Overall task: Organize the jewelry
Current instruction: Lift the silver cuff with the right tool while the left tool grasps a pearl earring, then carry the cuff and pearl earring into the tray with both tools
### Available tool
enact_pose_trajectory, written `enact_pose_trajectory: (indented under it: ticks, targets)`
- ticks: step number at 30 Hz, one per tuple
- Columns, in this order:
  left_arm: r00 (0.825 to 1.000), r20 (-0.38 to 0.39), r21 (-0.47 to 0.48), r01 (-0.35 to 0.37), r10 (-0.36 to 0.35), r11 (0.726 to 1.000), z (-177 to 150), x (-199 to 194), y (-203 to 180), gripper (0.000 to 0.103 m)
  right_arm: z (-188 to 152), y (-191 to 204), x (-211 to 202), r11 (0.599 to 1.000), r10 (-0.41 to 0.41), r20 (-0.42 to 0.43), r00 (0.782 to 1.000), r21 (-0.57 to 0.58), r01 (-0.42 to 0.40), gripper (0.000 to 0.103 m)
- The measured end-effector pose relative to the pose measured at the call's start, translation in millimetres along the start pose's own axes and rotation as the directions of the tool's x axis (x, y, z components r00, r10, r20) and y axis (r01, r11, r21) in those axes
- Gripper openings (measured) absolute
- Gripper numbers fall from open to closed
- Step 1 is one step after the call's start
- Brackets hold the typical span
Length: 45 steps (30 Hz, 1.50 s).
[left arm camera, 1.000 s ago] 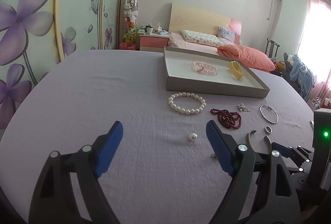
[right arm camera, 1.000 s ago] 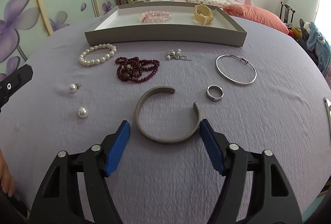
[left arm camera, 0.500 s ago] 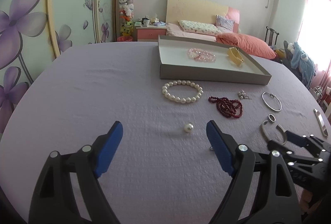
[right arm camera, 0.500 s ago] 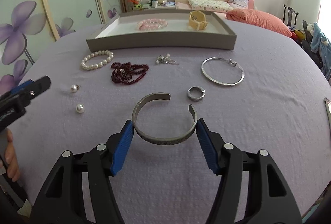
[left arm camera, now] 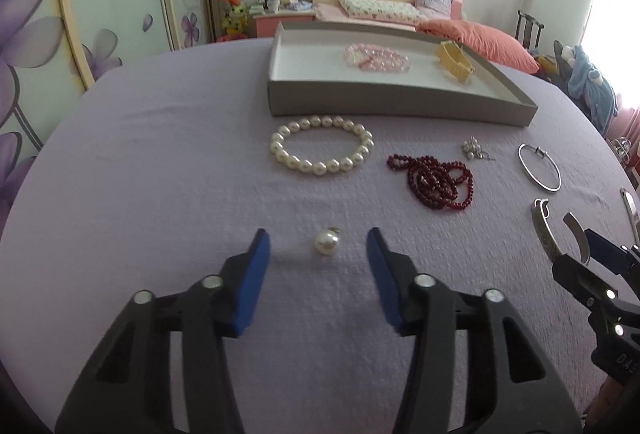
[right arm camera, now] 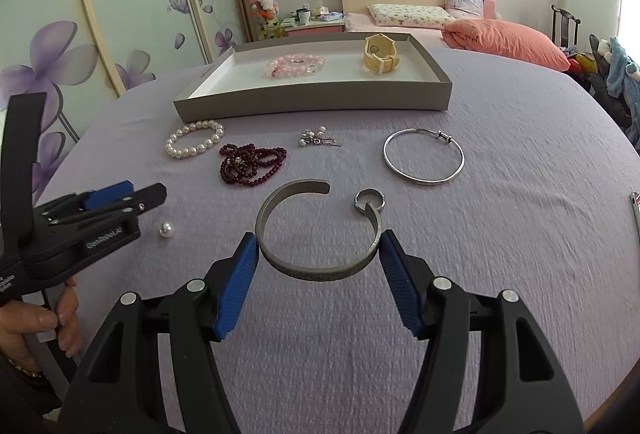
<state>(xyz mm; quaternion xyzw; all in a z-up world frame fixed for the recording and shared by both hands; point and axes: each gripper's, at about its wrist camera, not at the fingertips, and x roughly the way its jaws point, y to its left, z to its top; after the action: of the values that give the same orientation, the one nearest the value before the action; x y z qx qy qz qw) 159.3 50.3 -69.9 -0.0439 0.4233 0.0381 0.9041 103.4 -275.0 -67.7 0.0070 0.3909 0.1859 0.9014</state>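
Observation:
A loose pearl earring (left arm camera: 326,242) lies on the purple cloth between the blue pads of my left gripper (left arm camera: 317,236). The jaws are closing and neither pad touches the pearl. My right gripper (right arm camera: 318,237) is shut on a grey cuff bracelet (right arm camera: 316,272) and holds it a little above the cloth. It also shows at the right edge of the left wrist view, right gripper (left arm camera: 580,254). The grey tray (left arm camera: 400,101) at the back holds a pink bead bracelet (left arm camera: 376,57) and a yellow watch (left arm camera: 454,63). Another pearl earring (right arm camera: 166,230) lies by the left gripper (right arm camera: 120,193).
In front of the tray lie a pearl bracelet (left arm camera: 320,167), red beads (left arm camera: 434,181), a small earring cluster (left arm camera: 474,149) and a silver bangle (right arm camera: 420,179). A ring (right arm camera: 358,199) sits just behind the cuff. A hand (right arm camera: 36,322) holds the left gripper's handle.
My left gripper has come forward and down over the pearl and its jaws have narrowed. The right gripper closed on the cuff and raised it off the cloth.

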Motion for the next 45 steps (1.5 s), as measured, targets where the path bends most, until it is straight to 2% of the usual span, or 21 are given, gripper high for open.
enact_pose_trajectory:
  ticks: [4, 6, 8, 9, 21, 31, 45]
  targets:
    - [1.0, -0.018, -0.007, 0.002, -0.002, 1.0, 3.7, 5.7, -1.3, 0.035, 3.0, -2.3, 1.2, 1.0, 0.006, -0.002, 1.0, 0.006, -0.006, 0.064]
    - [1.0, -0.018, -0.007, 0.0, 0.0, 1.0, 4.8, 6.2, -1.2, 0.028, 3.6, -3.4, 1.1, 1.0, 0.009, -0.002, 1.0, 0.009, -0.009, 0.064]
    - [1.0, -0.019, -0.003, -0.004, 0.004, 1.0, 4.9, 6.4, -2.4, 0.016, 4.1, -5.0, 1.0, 1.0, 0.012, -0.001, 1.0, 0.013, -0.012, 0.064]
    - [1.0, -0.019, -0.002, -0.003, 0.003, 1.0, 4.9, 6.4, -2.3, 0.014, 4.2, -5.4, 1.1, 1.0, 0.012, -0.001, 1.0, 0.015, -0.012, 0.064]
    - [1.0, 0.008, -0.034, -0.014, 0.014, 0.999, 4.5, -4.5, 9.8, 0.013, 7.7, -7.8, -3.7, 1.0, 0.019, 0.019, 1.0, 0.014, -0.019, 0.064]
    - [0.995, 0.102, -0.074, -0.01, 0.018, 0.997, 21.6, -37.2, 24.2, 0.013, 21.3, -12.6, -9.8, 1.0, 0.003, 0.054, 0.999, -0.006, -0.002, 0.064]
    - [0.989, 0.146, -0.051, 0.015, -0.007, 0.999, 37.7, -48.1, 9.4, 0.013, 44.3, -23.9, -14.2, 0.999, -0.024, 0.095, 0.995, -0.025, 0.026, 0.064]
